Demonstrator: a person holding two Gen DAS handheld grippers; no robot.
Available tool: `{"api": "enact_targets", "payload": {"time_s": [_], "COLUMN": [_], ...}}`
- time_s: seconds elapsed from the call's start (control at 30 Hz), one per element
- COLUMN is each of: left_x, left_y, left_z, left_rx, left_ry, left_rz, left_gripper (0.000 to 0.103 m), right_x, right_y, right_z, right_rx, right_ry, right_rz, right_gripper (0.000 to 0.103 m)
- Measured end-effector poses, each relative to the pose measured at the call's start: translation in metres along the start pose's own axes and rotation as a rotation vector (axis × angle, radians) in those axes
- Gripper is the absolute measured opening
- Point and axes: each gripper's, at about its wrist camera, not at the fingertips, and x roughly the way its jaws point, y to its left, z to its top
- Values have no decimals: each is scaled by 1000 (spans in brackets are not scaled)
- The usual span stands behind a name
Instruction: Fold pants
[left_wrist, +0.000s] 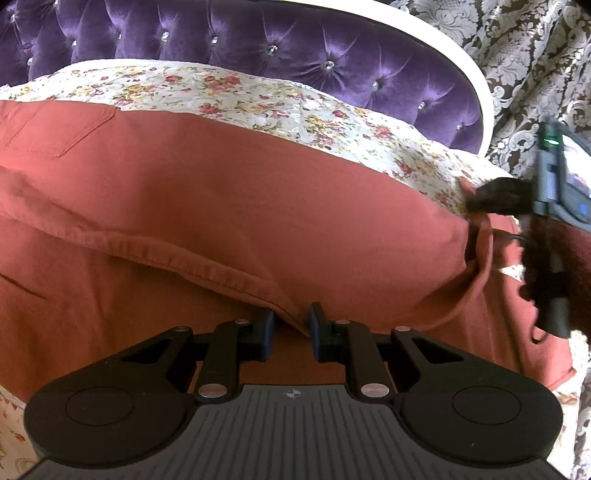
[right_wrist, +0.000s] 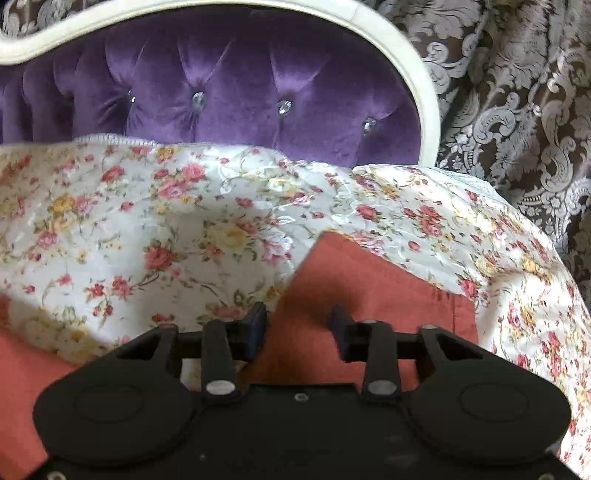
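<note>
Surface: a bed covered by one floral quilt (right_wrist: 110, 229), cream with pink and yellow roses, lightly rumpled. Behind it, across the top of both views, stands one purple tufted headboard (left_wrist: 258, 48) with crystal buttons and a cream frame. At upper right hangs a brown curtain (right_wrist: 517, 92) with a silver damask pattern.

Count: one pair of pants (left_wrist: 221, 177), two tongs.

The pants are rust red and lie across the quilt, filling the centre of the left view; a patch pocket shows at upper left and a stitched hem runs diagonally toward lower centre.

Left tongs (left_wrist: 291, 325) are clamped on that hem fold. Right tongs (right_wrist: 299, 332) show blurred over a pant corner; their jaws read as together, gripping nothing discernible.
</note>
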Motion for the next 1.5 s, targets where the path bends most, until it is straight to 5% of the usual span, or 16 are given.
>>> {"api": "enact_targets", "payload": {"time_s": [0.23,0.33,0.53,0.57,0.6,0.87,0.97,1.07,1.5], "left_x": [-2,-3,-4,-4,-5,-5,-3,-4,-63], "left_y": [-1,-3,-6,-6,-6,-6,-3,0,-9], "left_z": [-2,-5,-5,-5,-5,-6,-3,0,11], "left_rx": [7,24,62,63,65,65,48,26,14], "left_ry": [-11,-20,-18,-16,-15,-12,-9,-9,-125], "left_rz": [0,8,17,16,16,11,-4,-21,-71], "left_gripper": [19,19,19,19,19,19,19,15,8], "right_x": [-106,-136,-133,-133,-133,-124,-122,-126,-190], "right_y": [-88,-113,-145,-152,-159,-192,-194,-195,-193], "right_z": [-48,-88,-158,-166,-171,-188,-187,-183,-150], "right_rx": [214,279,438,482,520,705,706,698,484], "right_ry": [-213,-191,0,5,6,26,7,-25,-201], "right_rz": [31,27,87,93,87,126,124,134,84], "right_gripper": [2,2,11,22,44,46,42,4,4]}}
